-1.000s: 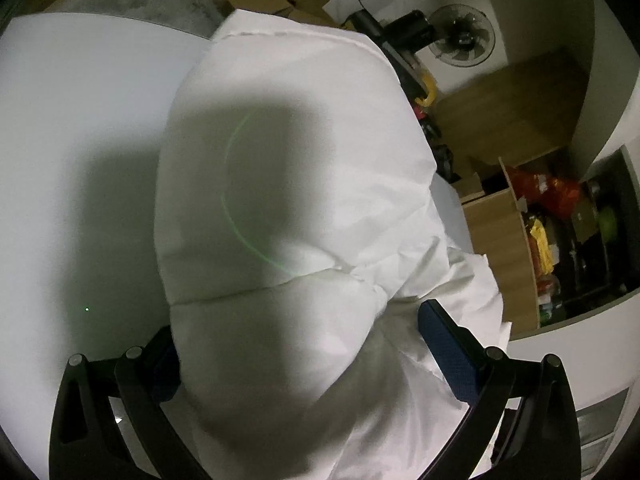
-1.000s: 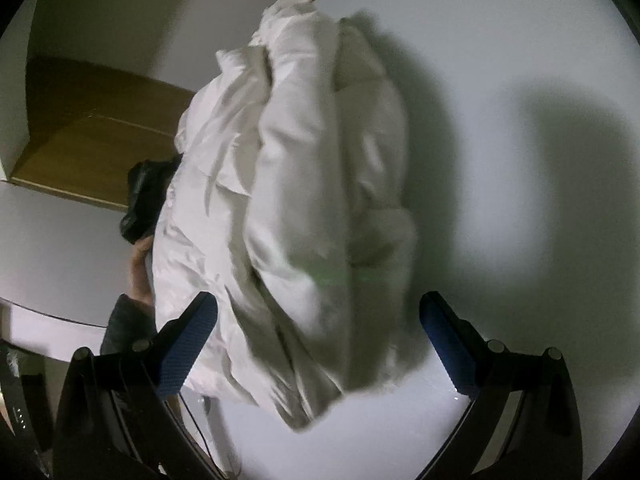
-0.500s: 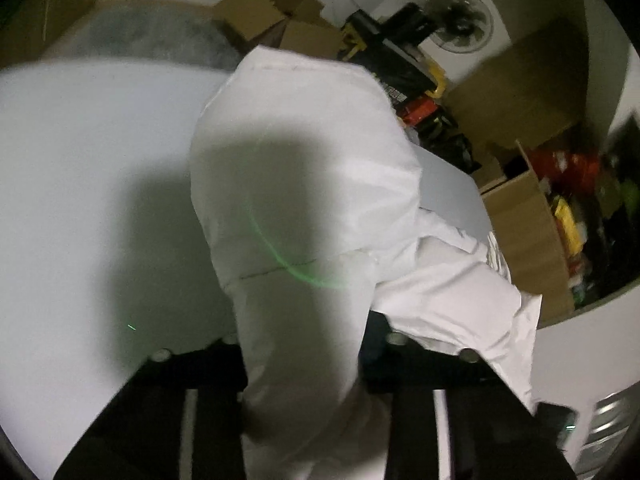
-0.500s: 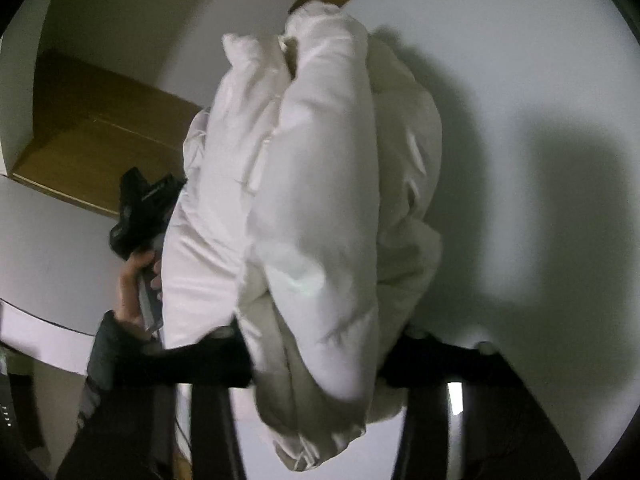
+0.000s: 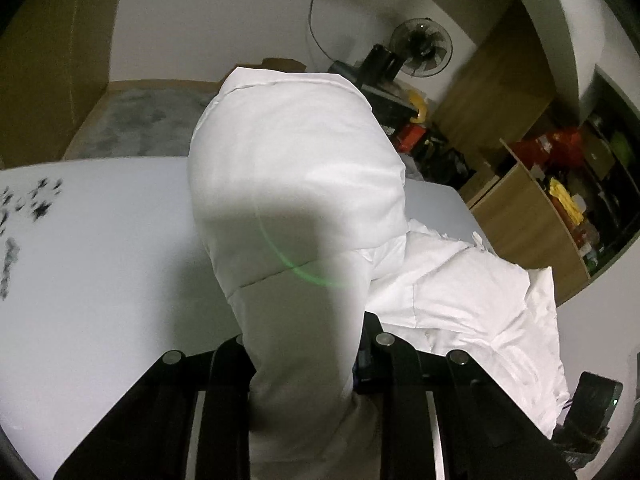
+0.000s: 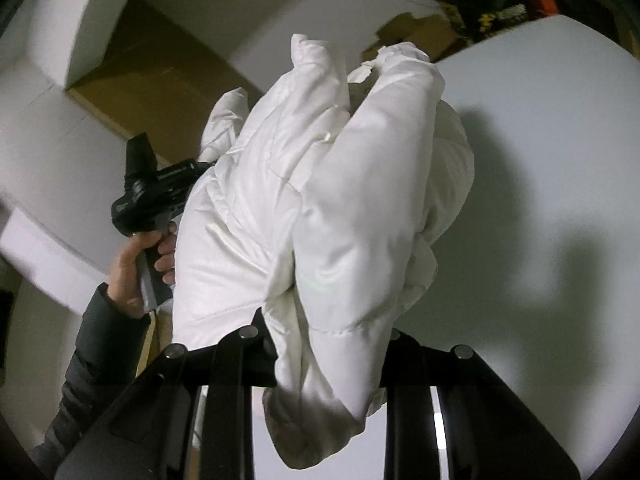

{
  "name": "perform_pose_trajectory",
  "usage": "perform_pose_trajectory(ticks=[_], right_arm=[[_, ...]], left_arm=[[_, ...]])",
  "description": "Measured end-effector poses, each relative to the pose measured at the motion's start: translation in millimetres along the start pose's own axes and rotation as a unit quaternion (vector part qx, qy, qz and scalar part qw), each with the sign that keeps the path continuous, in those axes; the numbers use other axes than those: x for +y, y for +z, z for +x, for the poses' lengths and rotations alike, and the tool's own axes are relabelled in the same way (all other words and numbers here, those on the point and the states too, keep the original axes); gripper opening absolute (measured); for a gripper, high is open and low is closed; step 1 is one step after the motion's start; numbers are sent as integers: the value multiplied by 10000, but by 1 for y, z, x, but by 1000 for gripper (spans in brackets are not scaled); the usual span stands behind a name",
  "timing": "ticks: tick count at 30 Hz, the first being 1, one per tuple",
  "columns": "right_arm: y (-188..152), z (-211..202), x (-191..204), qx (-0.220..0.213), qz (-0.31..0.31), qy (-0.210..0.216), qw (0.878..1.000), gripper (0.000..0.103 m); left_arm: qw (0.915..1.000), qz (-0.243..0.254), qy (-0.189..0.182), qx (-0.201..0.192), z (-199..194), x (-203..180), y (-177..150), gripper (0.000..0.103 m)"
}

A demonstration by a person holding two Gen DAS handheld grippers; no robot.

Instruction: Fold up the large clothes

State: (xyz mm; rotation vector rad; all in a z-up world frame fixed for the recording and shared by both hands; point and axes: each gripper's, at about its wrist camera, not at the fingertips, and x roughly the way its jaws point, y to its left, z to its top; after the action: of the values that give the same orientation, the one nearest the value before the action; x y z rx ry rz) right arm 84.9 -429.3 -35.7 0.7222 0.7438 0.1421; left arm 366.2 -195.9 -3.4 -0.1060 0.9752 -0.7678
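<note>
A white padded jacket [image 5: 296,160] hangs bunched between my two grippers above the white table [image 5: 80,280]. My left gripper [image 5: 304,344] has its jaws closing on a thick fold of the jacket, which fills the gap and presses against both pads. In the right wrist view the jacket [image 6: 320,200] is a crumpled bundle lifted over the table [image 6: 540,160]. My right gripper [image 6: 328,336] is closing on its near end, with cloth squeezed between the pads. The fingertips are hidden by fabric in both views. A hand [image 6: 136,256] holds the left gripper [image 6: 152,196] at the jacket's far side.
Beyond the table's far edge lie a grey rug [image 5: 148,116], a standing fan [image 5: 422,48] and dark clutter on the floor. A wooden shelf unit [image 5: 532,216] full of items stands at the right. Dark marks [image 5: 36,200] show on the table's left part.
Both grippers went from wide open around the jacket to clamped on it. They then rose, lifting the jacket off the table, and more of the room shows behind it.
</note>
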Motion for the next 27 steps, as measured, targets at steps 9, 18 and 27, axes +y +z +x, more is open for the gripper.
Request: perform_pose_trajectory(ticks=[9, 18, 27], right_arm=[[-90, 8, 20, 571, -314, -9, 9979, 25], [-134, 47, -24, 1081, 447, -246, 9928, 70], [-112, -12, -13, 160, -250, -1093, 9936, 84]], left_arm=[[9995, -178, 159, 186, -19, 50, -92, 23], [9969, -571, 469, 277, 12, 82, -132, 33], [9877, -341, 1396, -619, -84, 42, -154, 93]])
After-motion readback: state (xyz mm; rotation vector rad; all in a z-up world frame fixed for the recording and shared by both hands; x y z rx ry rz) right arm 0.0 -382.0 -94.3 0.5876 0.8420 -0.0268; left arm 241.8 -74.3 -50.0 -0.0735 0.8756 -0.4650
